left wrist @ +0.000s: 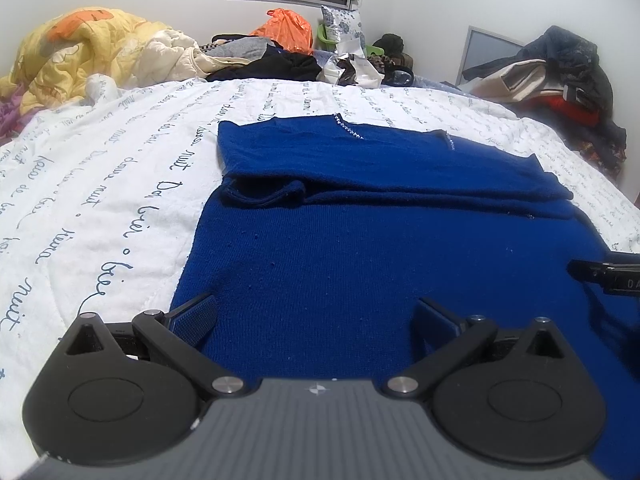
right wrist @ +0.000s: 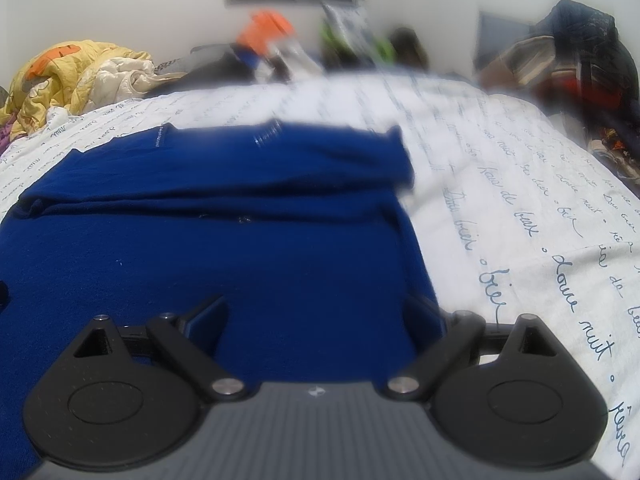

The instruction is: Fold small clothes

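A dark blue knit top (left wrist: 360, 248) lies flat on the bed, its sleeves folded across the chest into a band (left wrist: 400, 184). It also shows in the right wrist view (right wrist: 224, 248). My left gripper (left wrist: 316, 320) is open, low over the garment's near left part, its left finger (left wrist: 192, 316) at the left hem edge. My right gripper (right wrist: 316, 320) is open over the near right part, its right finger (right wrist: 424, 320) at the garment's right edge. A tip of the right gripper shows in the left wrist view (left wrist: 600, 274).
The white quilt with blue script (left wrist: 100, 184) covers the bed. A yellow comforter (left wrist: 80, 48) is heaped at the far left. Clothes and an orange bag (left wrist: 286, 28) lie at the far edge. A clothes pile (left wrist: 560, 76) stands at the far right.
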Demonstrator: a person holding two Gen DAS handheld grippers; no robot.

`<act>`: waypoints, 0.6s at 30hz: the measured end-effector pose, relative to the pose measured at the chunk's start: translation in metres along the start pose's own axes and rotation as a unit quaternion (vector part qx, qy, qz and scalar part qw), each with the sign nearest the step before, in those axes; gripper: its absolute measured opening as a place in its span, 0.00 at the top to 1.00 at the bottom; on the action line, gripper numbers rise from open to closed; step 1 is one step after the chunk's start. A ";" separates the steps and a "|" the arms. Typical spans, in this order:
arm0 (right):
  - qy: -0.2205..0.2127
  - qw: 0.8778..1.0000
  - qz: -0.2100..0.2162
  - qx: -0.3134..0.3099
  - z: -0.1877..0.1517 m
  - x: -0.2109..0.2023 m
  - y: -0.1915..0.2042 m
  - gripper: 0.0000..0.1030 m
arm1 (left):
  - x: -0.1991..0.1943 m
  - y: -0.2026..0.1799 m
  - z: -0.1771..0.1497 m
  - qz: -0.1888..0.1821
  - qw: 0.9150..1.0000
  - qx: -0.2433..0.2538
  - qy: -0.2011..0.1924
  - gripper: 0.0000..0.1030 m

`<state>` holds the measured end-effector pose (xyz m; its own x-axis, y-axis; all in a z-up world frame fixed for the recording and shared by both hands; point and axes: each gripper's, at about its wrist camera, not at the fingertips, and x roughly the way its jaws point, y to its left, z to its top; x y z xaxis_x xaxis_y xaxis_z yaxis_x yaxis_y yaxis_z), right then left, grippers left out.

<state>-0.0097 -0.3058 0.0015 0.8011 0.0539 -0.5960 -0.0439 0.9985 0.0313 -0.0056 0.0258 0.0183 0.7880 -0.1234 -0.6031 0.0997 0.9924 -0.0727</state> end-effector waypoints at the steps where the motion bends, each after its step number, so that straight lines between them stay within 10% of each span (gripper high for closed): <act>1: 0.000 1.000 0.000 0.000 0.000 0.000 0.000 0.07 | 0.000 0.000 0.000 0.001 1.000 0.001 0.000 0.00; 18: 0.006 1.000 -0.006 0.004 0.000 0.001 0.000 0.00 | 0.004 -0.010 0.000 0.025 0.999 0.027 0.011 0.00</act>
<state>-0.0088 -0.3059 0.0006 0.7949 0.0422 -0.6053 -0.0296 0.9991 0.0308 -0.0032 0.0150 0.0169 0.7799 -0.0739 -0.6216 0.0942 0.9956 -0.0002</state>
